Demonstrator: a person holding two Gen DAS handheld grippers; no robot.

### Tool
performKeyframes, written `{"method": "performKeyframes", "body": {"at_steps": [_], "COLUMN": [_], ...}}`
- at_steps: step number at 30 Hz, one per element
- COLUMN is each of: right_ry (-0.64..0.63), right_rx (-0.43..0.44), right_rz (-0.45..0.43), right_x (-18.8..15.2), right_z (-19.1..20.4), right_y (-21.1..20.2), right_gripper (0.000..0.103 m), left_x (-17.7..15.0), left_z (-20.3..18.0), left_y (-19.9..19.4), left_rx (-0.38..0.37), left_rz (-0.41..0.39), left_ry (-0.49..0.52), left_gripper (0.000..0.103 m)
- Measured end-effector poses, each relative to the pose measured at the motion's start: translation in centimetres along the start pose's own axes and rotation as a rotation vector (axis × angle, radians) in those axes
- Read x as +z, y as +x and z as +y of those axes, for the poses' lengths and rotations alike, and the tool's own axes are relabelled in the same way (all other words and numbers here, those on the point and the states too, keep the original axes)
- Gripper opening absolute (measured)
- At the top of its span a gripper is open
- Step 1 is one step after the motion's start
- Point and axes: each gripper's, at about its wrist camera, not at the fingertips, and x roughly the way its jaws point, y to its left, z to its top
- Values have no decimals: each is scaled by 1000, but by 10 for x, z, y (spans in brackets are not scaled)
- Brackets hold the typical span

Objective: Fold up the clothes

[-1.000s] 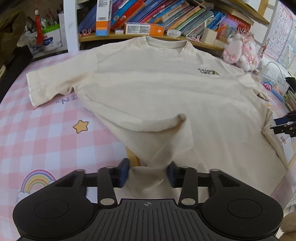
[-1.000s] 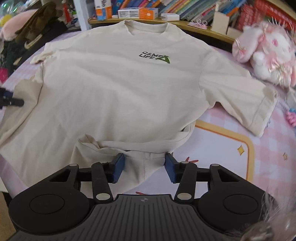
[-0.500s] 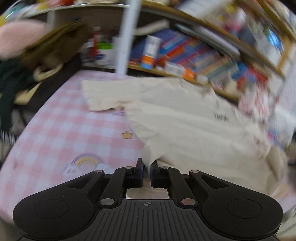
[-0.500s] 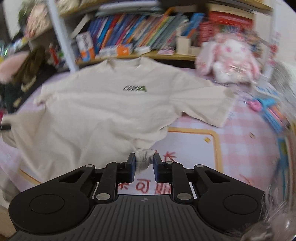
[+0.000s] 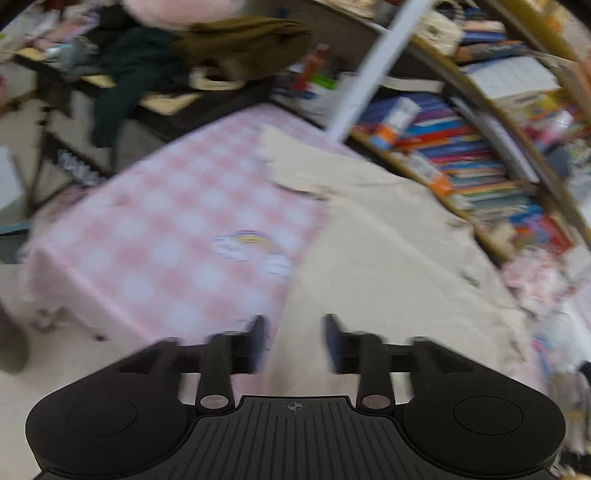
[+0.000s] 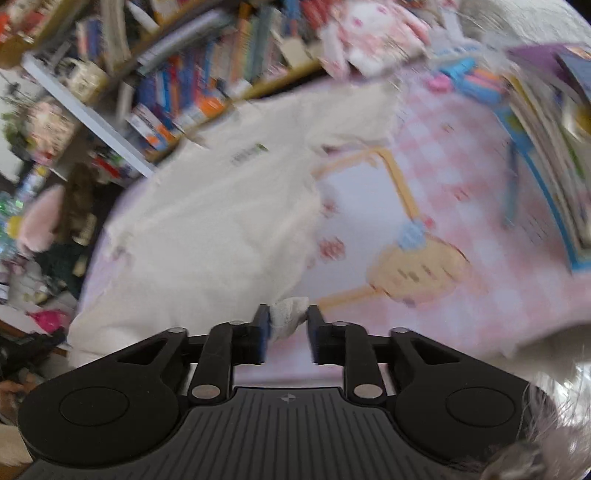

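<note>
A cream T-shirt [image 5: 388, 236] lies spread on the pink checked table cover, its chest logo [image 6: 248, 153] facing up. Both views are blurred by motion. My left gripper [image 5: 293, 341] is above the shirt's bottom-left hem, jaws apart, with cloth running between the fingers; no pinch shows. My right gripper [image 6: 286, 334] is at the bottom-right hem corner, with a bunched bit of hem [image 6: 290, 314] between its fingers and a gap beside it.
A bookshelf [image 5: 461, 155] full of books runs behind the table. Dark clothes and a pink plush [image 5: 155, 66] are piled at the far left. A pink bunny plush [image 6: 373, 26] and stacked books [image 6: 546, 140] are at the right. The table's left edge [image 5: 62, 273] drops to the floor.
Both grippers closed on the hem half a second ago; now both have widened. Both cameras have risen and tilted, and the shirt's lower part has been pulled flat toward the table edge.
</note>
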Motion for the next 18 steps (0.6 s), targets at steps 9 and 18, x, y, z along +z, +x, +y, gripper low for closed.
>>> {"method": "performKeyframes", "body": {"at_steps": [9,18], "right_ry": [-188,-321], "right_rx": [-118,-165], "right_rz": [-28,60], "right_x": [-20,-37], "right_z": [-3,8], "right_y": [28,81], "right_gripper": [42,41], "left_x": [-23,-59], "left_z": [-12,-29], "left_y": [36,52], "left_rx": [57,108], "left_rz": [56,116], "left_ry": [155,369], "left_gripper": [50,50]}}
